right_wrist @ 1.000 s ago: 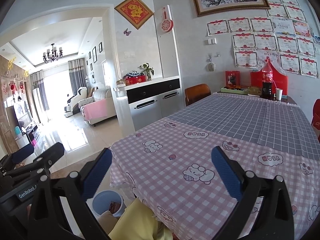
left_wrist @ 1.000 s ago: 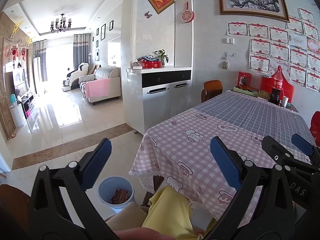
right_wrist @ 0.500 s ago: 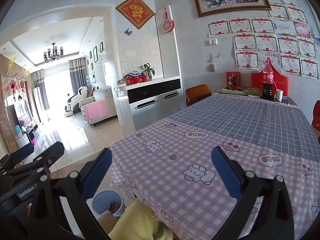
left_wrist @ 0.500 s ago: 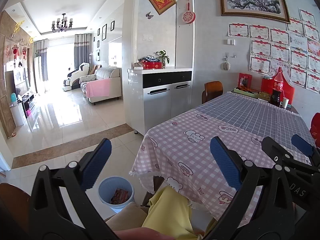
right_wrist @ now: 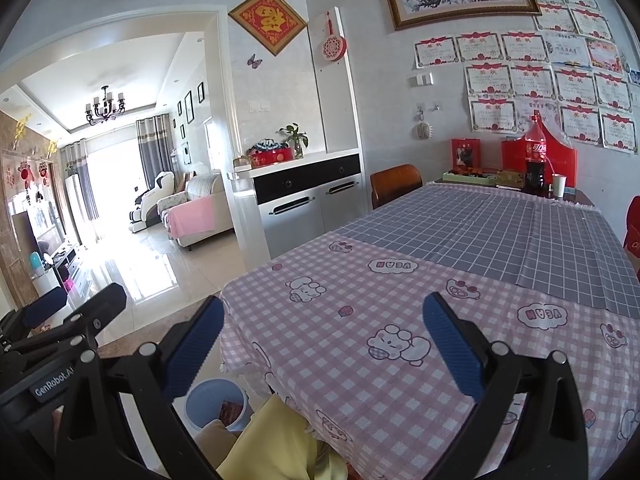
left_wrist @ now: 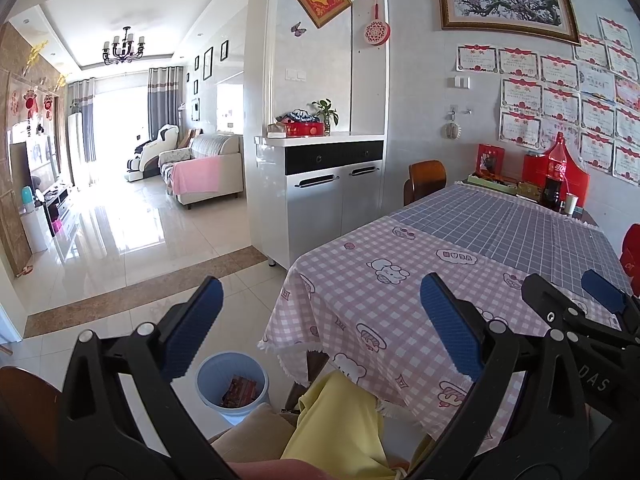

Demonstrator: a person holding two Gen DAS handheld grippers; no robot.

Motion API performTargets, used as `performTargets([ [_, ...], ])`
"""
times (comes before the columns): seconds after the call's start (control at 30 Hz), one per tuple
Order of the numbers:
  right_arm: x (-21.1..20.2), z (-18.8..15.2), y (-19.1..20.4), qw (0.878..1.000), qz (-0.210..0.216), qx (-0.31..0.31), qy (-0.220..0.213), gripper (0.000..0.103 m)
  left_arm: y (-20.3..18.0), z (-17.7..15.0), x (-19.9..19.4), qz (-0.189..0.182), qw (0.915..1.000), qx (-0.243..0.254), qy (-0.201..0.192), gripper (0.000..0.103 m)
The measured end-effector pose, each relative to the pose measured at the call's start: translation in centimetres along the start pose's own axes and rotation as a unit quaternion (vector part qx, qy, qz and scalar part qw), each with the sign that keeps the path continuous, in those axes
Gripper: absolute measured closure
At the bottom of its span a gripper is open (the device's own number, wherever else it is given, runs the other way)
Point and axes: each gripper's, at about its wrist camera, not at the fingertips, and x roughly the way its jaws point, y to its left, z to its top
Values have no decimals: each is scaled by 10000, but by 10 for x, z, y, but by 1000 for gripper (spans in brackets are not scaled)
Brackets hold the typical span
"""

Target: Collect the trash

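Observation:
A light blue trash bin (left_wrist: 232, 384) stands on the floor by the table's near left corner, with red-brown wrappers (left_wrist: 240, 390) inside. It also shows in the right wrist view (right_wrist: 218, 402). My left gripper (left_wrist: 320, 320) is open and empty, held above the bin and the table corner. My right gripper (right_wrist: 324, 340) is open and empty over the pink checked tablecloth (right_wrist: 380, 300). The right gripper also shows at the right edge of the left wrist view (left_wrist: 576, 300). I see no loose trash on the table top.
A grey checked cloth (right_wrist: 500, 228) covers the far half of the table. A cola bottle (right_wrist: 534, 152), a paper cup (right_wrist: 558, 186) and red boxes stand at the far end. A brown chair (right_wrist: 394, 182) and a white cabinet (left_wrist: 332, 200) are at the left. Yellow cloth (left_wrist: 332, 420) lies just below.
Both views have shifted very slightly. Both grippers stay open and empty in about the same place.

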Motion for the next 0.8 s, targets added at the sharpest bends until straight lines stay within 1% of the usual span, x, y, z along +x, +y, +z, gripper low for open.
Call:
performTargets([
  [0.57, 6, -3, -5, 10000, 0, 22, 76, 5, 1, -4, 4, -10, 10000, 14, 49, 6],
  [0.73, 11, -4, -5, 9999, -15, 24, 125, 5, 1, -4, 9, -27, 9999, 23, 133, 6],
  [0.8, 18, -4, -6, 9997, 20, 72, 221, 5, 2, -5, 15, -16, 9996, 64, 257, 6],
])
